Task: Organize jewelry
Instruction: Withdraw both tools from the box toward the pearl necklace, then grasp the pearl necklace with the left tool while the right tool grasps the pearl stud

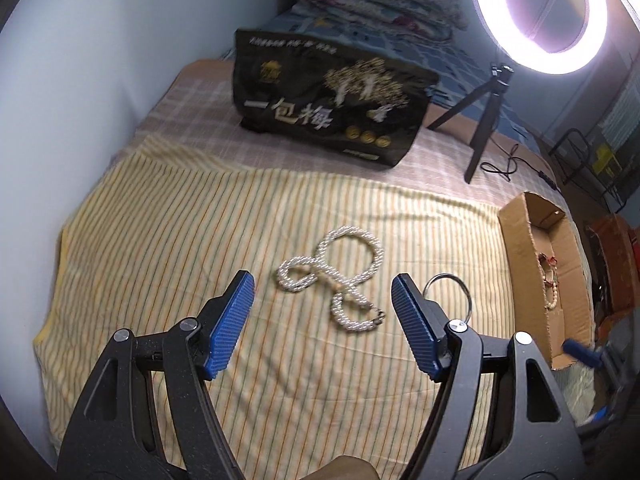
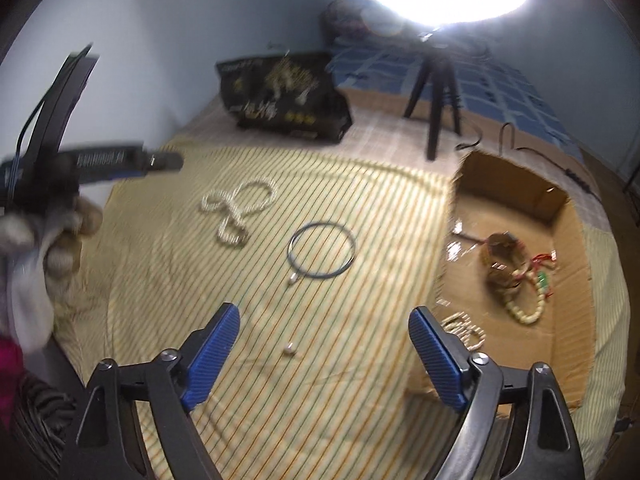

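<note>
Both grippers are wide open, holding nothing. The left gripper [image 1: 322, 326] hangs over the pearl necklace [image 1: 332, 276], which lies on the striped cloth [image 1: 160, 220] just ahead between its tips; its right finger hides part of the metal ring [image 1: 460, 284]. The right gripper [image 2: 324, 352] view is blurry: a tiny bead [image 2: 289, 349] between the tips, then the hoop [image 2: 322, 250], with the cardboard box [image 2: 568, 216] of bracelets to the right.

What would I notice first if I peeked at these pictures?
Probably the glowing ring light shining at the top right, above the bed. Next, the white pearl necklace looped on the striped cloth, right in front of the open left claw. To the right sits a cardboard box with beaded bracelets already inside.
</note>
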`<state>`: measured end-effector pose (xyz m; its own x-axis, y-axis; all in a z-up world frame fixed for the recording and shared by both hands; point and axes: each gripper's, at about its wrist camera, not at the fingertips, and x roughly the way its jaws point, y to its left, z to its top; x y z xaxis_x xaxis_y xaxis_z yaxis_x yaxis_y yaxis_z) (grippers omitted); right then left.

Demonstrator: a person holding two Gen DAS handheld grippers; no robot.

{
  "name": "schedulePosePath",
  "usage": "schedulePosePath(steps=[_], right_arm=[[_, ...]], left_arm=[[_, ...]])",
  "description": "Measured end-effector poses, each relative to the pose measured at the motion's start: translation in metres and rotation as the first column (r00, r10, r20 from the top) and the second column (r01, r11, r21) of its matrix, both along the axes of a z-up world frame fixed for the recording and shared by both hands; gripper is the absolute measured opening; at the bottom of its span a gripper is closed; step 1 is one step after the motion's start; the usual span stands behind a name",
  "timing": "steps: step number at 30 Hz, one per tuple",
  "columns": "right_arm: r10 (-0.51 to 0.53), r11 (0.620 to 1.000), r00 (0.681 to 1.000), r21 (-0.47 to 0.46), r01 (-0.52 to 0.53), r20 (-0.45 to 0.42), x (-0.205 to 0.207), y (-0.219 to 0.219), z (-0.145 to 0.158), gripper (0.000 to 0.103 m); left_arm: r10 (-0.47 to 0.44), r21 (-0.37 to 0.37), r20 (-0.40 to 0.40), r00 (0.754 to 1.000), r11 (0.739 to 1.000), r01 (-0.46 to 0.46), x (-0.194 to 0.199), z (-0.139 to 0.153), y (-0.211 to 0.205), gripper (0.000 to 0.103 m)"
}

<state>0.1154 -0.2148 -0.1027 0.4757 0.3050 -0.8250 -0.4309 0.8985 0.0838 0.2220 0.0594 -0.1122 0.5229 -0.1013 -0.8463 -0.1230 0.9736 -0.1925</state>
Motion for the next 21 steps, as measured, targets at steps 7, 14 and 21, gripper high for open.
schedulePosePath(steps=[7, 14, 21], right_arm=[[0.041, 0.998, 0.997, -0.043, -0.043, -0.062, -0.01, 0.013, -0.027, 0.075], [0.065, 0.995, 0.993, -0.069, -0.072, -0.102, -0.011, 0.02, -0.046, 0.067], [0.058, 0.995, 0.989, -0.077, -0.069, -0.134, -0.005, 0.018, -0.06, 0.054]], left_arm=[[0.058, -0.082, -0.091, 0.994, 0.994, -0.066, 0.007, -0.03, 0.021, 0.073], [0.1, -0.135, -0.144, 0.984, 0.984, -0.12, 0.017, -0.049, 0.033, 0.073], [0.118, -0.136, -0.184, 0.976, 0.98, -0.144, 0.034, -0.069, 0.038, 0.055]])
